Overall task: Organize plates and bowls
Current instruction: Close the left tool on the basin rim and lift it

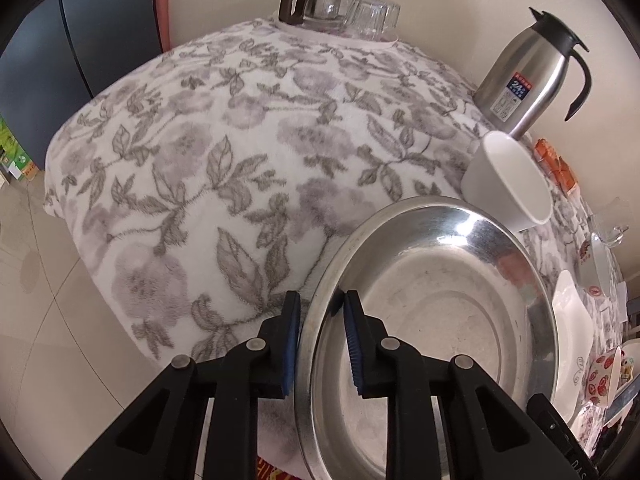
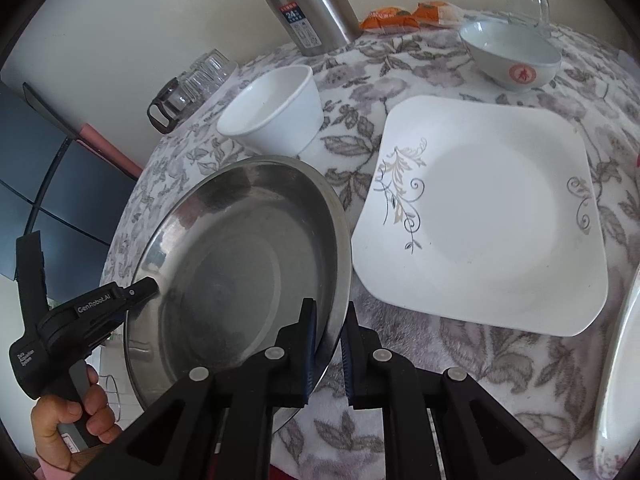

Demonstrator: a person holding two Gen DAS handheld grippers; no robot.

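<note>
Steel dish [image 2: 240,256] is the only item in hand: both tongs are clamped on its rim, one each side. Left gripper [image 1: 322,340] pinches the near-left rim at the bottom centre of the left view; right gripper [image 2: 328,344] pinches the right rim at the bottom centre of the right view. The dish looks tilted and lifted off the floral cloth [image 1: 224,168], though I can't confirm clearance all round.

Progress, as a judgement: early. Nothing is stacked or nested; everything else sits apart on the cloth.

Count, across both views:
- steel dish: 1, centre-left of the right view
- square white plate [image 2: 480,216]: 1, centre-right, just beside the dish
- plain white bowl [image 2: 276,108]: 1, above the dish, upper centre-left
- white bowl with red emblem [image 2: 512,54]: 1, upper right
- another white dish [image 2: 616,380], cut off at the right edge: 1, type unclear
- red-patterned crockery [image 1: 604,376] at the lower right of the left view: unclear what, not counted

Non-task clutter: steel flask [image 1: 528,76], glass jug [image 1: 316,4], upturned glasses [image 1: 372,12], orange packets [image 2: 404,16].

Left to do: place the steel dish, then group plates and bowls.
</note>
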